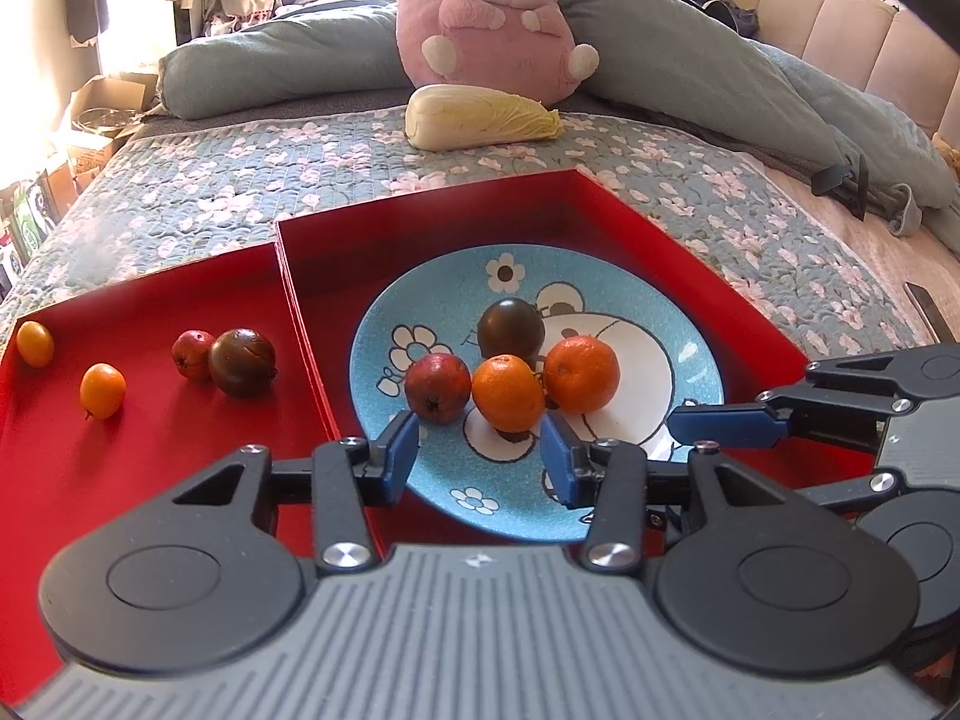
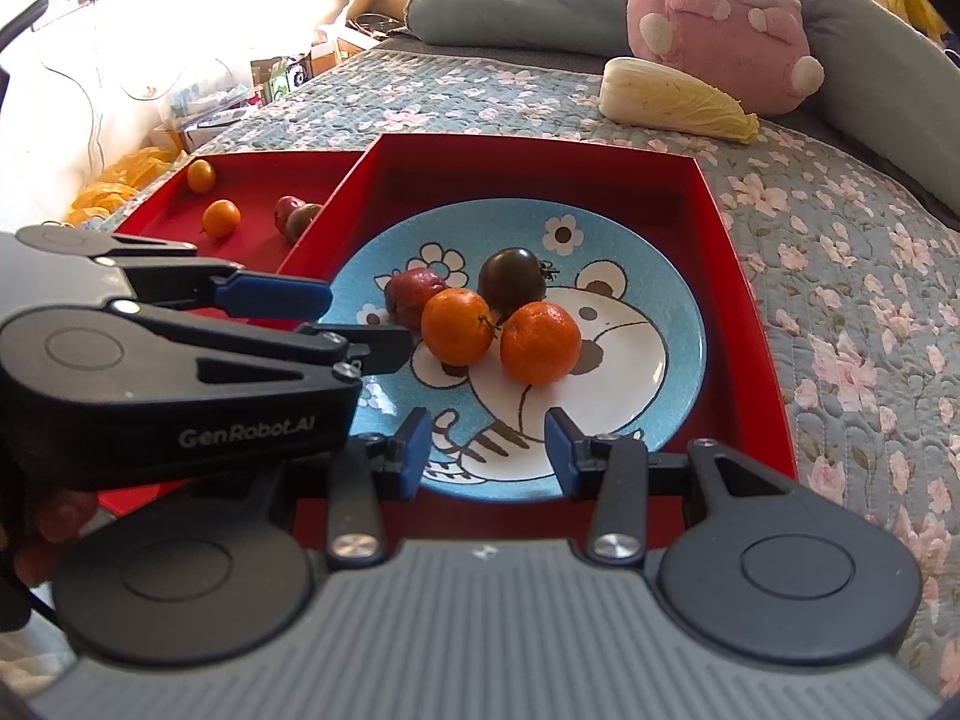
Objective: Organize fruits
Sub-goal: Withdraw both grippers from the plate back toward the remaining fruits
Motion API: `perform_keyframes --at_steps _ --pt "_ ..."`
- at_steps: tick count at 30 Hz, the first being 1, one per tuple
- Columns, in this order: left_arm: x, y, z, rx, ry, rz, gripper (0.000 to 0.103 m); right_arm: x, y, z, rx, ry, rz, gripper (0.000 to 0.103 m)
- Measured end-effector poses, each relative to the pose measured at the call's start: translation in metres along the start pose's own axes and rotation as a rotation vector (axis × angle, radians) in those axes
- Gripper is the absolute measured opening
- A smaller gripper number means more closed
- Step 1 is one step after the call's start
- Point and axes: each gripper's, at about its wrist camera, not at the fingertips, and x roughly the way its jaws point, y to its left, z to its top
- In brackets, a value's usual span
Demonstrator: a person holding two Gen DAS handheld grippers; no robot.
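A blue cartoon plate (image 1: 672, 324) (image 2: 678, 276) lies in the right red tray (image 1: 540, 204) (image 2: 720, 222). On it sit two oranges (image 1: 581, 373) (image 2: 540, 343) (image 1: 507, 393) (image 2: 457, 327), a dark tomato (image 1: 511, 329) (image 2: 511, 279) and a red fruit (image 1: 437, 387) (image 2: 411, 294). The left red tray (image 1: 150, 456) (image 2: 252, 180) holds two small orange fruits (image 1: 102, 390) (image 1: 35, 343), a red fruit (image 1: 192, 355) and a dark tomato (image 1: 242, 362). My left gripper (image 1: 480, 456) is open and empty just before the nearer orange. My right gripper (image 2: 489, 450) is open and empty over the plate's near edge.
A napa cabbage (image 1: 480, 117) (image 2: 678, 99) lies on the floral quilt (image 1: 240, 180) behind the trays, before a pink plush rabbit (image 1: 498, 18) (image 2: 720, 18) and a grey-blue bolster. Boxes and clutter stand off the bed's left side.
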Motion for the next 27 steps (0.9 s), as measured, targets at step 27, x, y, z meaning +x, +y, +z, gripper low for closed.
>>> perform_keyframes --at_steps 27 --pt "-0.041 0.072 0.001 -0.178 -0.084 0.102 0.054 -0.007 0.029 0.021 -0.043 -0.042 0.022 0.045"
